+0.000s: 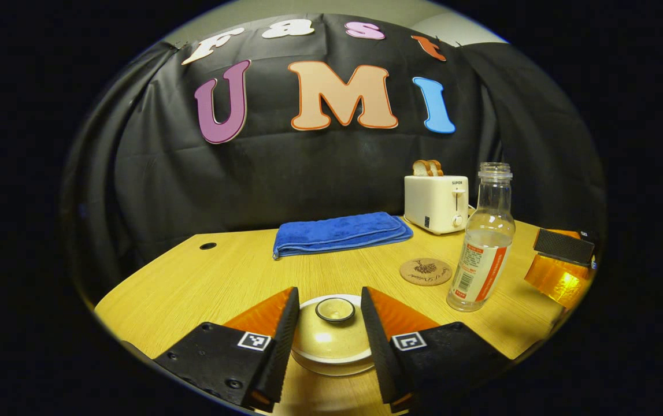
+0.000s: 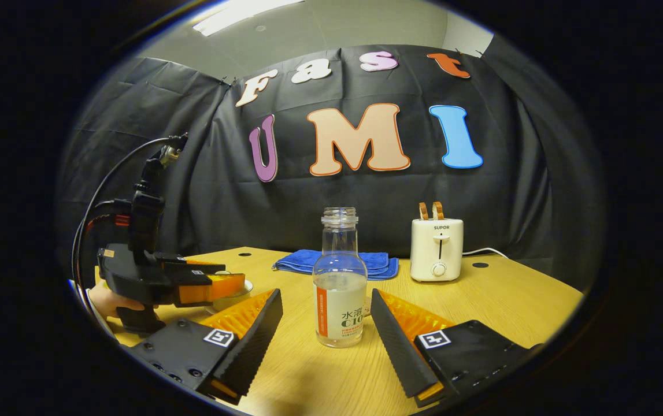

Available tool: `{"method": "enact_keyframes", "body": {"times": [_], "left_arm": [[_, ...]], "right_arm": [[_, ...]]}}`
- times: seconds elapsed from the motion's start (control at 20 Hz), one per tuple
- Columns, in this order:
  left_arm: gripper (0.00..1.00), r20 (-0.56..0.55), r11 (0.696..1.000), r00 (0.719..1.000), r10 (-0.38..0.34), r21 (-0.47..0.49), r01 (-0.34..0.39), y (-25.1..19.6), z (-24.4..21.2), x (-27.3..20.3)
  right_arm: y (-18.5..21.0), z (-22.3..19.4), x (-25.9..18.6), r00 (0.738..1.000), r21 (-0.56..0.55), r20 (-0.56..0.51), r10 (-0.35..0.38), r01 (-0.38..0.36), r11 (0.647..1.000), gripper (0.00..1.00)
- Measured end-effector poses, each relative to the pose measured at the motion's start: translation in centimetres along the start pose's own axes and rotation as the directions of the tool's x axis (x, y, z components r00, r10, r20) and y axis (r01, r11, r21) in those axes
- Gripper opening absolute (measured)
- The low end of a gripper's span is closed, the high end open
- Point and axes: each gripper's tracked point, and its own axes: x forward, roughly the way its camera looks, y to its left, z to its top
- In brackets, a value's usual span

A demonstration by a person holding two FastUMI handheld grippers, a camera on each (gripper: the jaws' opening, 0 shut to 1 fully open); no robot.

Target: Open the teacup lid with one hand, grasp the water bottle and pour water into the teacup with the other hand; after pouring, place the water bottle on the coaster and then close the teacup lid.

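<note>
Straddling the teacup lid (image 1: 331, 332) and water bottle (image 2: 340, 289) — both hand-held grippers gape, fingers apart.

left gripper (image 1: 330, 326): at 6 o'clock in the left gripper view, jaws spread wide, level | also at 9 o'clock in the right gripper view, a hand (image 2: 106, 303) under its grip | right gripper (image 2: 326, 335): at 6 o'clock in the right gripper view, jaws parted, touching nothing
</note>
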Motion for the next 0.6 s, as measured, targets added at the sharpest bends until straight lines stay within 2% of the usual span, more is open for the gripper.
{"method": "enact_keyframes", "body": {"times": [0.35, 0.6], "left_arm": [[0.3, 0.02, 1.0, 1.0, -0.01, -0.001, 0.01, -0.19, 0.26, 0.02], [0.26, 0.041, 1.0, 0.999, 0.003, -0.01, -0.003, 0.2, 0.66, -0.15]], "right_arm": [[0.03, -0.02, 0.0, 1.0, 0.0, 0.0, 0.0, 0.0, 1.0, 1.0], [0.02, -0.03, -0.04, 1.0, 0.0, 0.0, 0.002, -0.002, 1.0, 0.99]]}}
